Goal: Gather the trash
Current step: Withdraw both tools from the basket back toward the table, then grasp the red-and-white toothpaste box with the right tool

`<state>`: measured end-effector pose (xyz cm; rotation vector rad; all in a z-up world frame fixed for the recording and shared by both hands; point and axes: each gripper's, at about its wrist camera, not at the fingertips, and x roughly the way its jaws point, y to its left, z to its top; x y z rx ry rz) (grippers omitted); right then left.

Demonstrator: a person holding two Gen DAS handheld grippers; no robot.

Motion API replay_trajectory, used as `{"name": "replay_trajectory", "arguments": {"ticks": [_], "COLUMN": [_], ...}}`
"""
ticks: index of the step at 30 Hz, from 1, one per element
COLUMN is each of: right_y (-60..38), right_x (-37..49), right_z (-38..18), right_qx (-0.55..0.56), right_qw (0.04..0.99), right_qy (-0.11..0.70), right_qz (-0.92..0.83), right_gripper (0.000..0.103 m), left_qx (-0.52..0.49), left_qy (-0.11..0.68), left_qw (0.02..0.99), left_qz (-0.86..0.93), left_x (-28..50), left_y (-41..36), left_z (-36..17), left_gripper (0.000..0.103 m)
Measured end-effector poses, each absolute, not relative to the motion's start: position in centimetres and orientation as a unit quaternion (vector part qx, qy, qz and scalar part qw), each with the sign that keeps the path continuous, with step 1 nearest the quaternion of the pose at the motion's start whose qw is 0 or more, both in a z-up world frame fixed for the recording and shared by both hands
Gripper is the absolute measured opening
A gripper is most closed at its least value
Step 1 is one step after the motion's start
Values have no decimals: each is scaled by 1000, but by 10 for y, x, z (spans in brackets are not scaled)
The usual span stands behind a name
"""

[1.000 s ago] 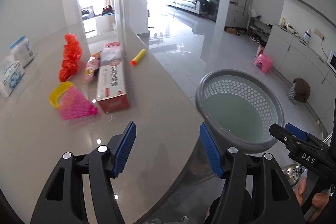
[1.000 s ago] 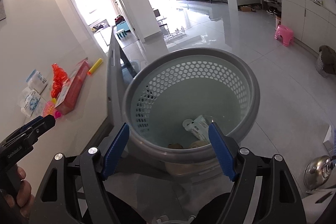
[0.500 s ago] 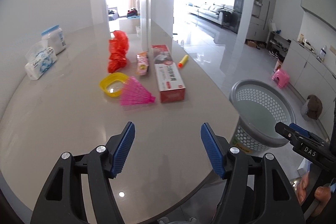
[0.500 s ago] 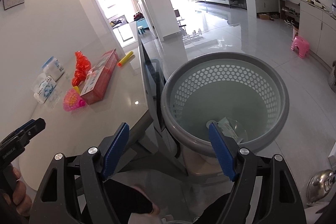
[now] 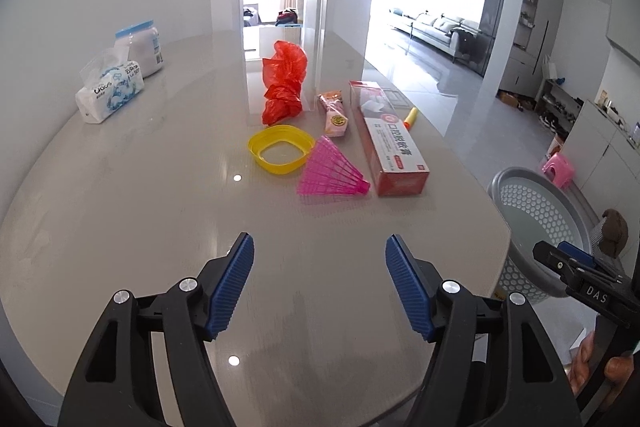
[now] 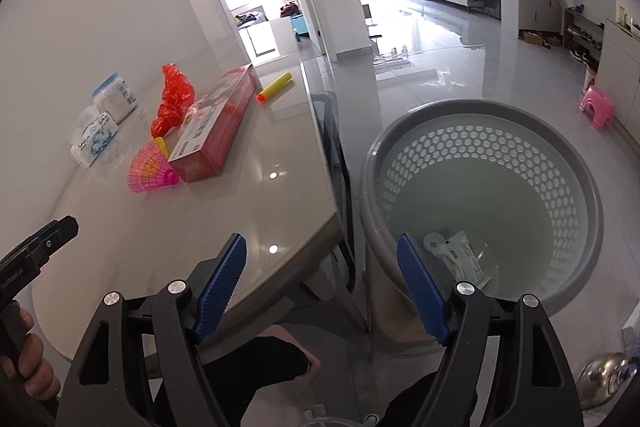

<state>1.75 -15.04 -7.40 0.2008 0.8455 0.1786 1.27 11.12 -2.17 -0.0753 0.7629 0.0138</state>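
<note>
On the grey table [image 5: 160, 227] lie a crumpled red plastic bag [image 5: 283, 83], a yellow ring lid [image 5: 279, 148], a pink shuttlecock [image 5: 333, 173], a pink wrapper [image 5: 335, 115], a long red box [image 5: 390, 141] and a yellow foam dart [image 5: 410, 116]. My left gripper [image 5: 320, 281] is open and empty over the near table. My right gripper [image 6: 320, 281] is open and empty above the table's corner, beside the grey perforated bin [image 6: 480, 203], which holds a white packet [image 6: 460, 259]. The bin also shows in the left wrist view [image 5: 536, 223].
A tissue pack [image 5: 110, 93] and a white jar [image 5: 140, 47] stand at the table's far left. A dark chair back [image 6: 336, 147] stands between table and bin. A pink stool [image 6: 598, 105] sits on the shiny floor at right.
Both grippers have swung left, away from the bin and toward the table. The trash on the table now sits centred ahead of the left gripper. Both stayed open.
</note>
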Motion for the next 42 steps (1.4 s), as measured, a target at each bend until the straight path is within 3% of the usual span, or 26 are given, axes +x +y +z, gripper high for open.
{"name": "replay_trajectory", "arguments": {"ticks": [42], "right_y": [10], "right_x": [188], "right_z": [-75], "right_qx": [36], "right_qw": [890], "right_qy": [443], "right_qz": [105], "right_gripper": [74], "left_qx": [-92], "left_qy": [381], "left_qw": [919], "left_qz": [37], "left_x": [93], "left_y": [198], "left_z": [-60], "left_gripper": [67]}}
